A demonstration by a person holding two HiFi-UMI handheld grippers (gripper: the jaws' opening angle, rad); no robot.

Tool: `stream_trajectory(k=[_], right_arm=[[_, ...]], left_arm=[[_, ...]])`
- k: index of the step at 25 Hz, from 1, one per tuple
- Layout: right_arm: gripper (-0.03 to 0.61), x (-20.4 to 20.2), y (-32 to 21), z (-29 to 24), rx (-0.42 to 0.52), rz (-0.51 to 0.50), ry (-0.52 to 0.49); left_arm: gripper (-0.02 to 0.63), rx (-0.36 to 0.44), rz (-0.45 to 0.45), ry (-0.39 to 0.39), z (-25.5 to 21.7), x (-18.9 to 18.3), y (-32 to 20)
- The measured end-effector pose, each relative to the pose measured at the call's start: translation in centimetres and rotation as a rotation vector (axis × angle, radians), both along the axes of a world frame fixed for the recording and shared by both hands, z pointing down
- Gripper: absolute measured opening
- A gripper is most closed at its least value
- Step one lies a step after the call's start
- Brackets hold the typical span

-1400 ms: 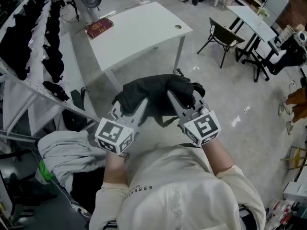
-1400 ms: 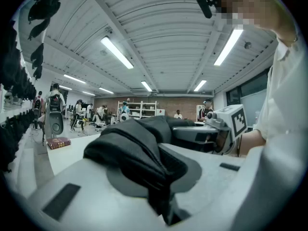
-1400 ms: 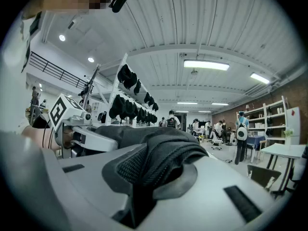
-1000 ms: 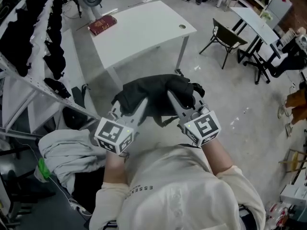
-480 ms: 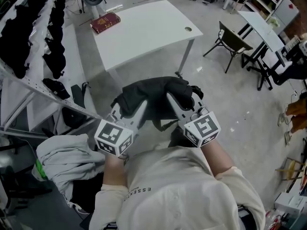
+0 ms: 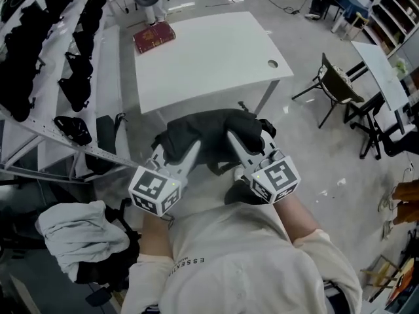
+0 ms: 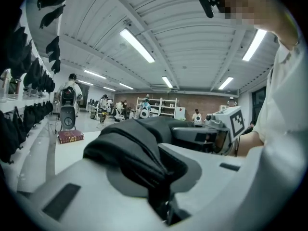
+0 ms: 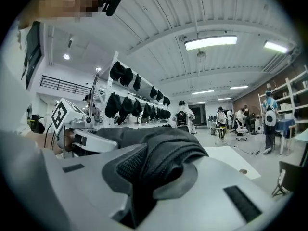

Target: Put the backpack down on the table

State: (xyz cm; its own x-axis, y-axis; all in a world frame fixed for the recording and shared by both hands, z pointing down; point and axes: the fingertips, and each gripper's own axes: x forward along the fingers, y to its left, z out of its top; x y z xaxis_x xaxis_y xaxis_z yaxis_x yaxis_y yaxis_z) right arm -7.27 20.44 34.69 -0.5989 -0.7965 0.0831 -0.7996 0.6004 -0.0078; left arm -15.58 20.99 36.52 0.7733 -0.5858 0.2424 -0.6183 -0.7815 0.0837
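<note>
A black backpack (image 6: 209,131) hangs in the air between my two grippers, just short of the near edge of the white table (image 6: 209,57). My left gripper (image 6: 190,150) is shut on the bag's left side, with a dark fabric fold (image 7: 130,153) pinched between its jaws. On the right side, my right gripper (image 6: 234,142) is shut on a padded mesh strap (image 8: 159,160). The left gripper view shows the white table (image 7: 72,150) ahead, the right gripper view shows the same table (image 8: 236,158) beyond the fabric. The bag's lower part is hidden behind my hands.
A dark red book (image 6: 154,36) lies at the table's far left corner. A rack of black bags (image 6: 46,57) runs along the left. A folding chair (image 6: 337,87) and further tables stand to the right. A pile of pale cloth (image 6: 82,234) lies at lower left.
The table has come nearer in the head view, its near edge now just beyond the backpack. Both grippers keep the same hold on the bag. The cloth pile has slid toward the lower left.
</note>
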Motion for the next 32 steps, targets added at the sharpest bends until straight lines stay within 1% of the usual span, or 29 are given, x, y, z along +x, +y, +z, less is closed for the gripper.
stream_trajectory(k=[9,12,15,18,21,32], right_arm=[[0.066,9.1,-11.3,-1.9,0.014,-0.140,0.029],[0.066,11.3,-14.3,-2.5,0.032,-0.189,0.045],[0.067,12.9,-17.3,-2.9,0.051,-0.214,0.055],[0.067,13.7,-20.4,-3.3,0.065,-0.217,0.059],[0.069,14.0,-23.6,-3.8,0.083,-0.222,0.055],[0.069,13.6,-38.0,-5.1,0.082,-0.221,0.039]], left_arm=[[0.055,-0.003,-0.126,0.018,-1.7,9.3,-10.2],[0.055,-0.004,-0.158,0.039,-2.1,11.6,-12.9],[0.055,-0.006,-0.185,0.051,-2.4,13.2,-15.7],[0.055,-0.010,-0.201,0.044,-2.7,14.1,-18.8],[0.057,0.006,-0.203,0.030,-3.3,14.5,-21.9],[0.057,0.041,-0.180,0.030,-4.6,14.0,-36.1]])
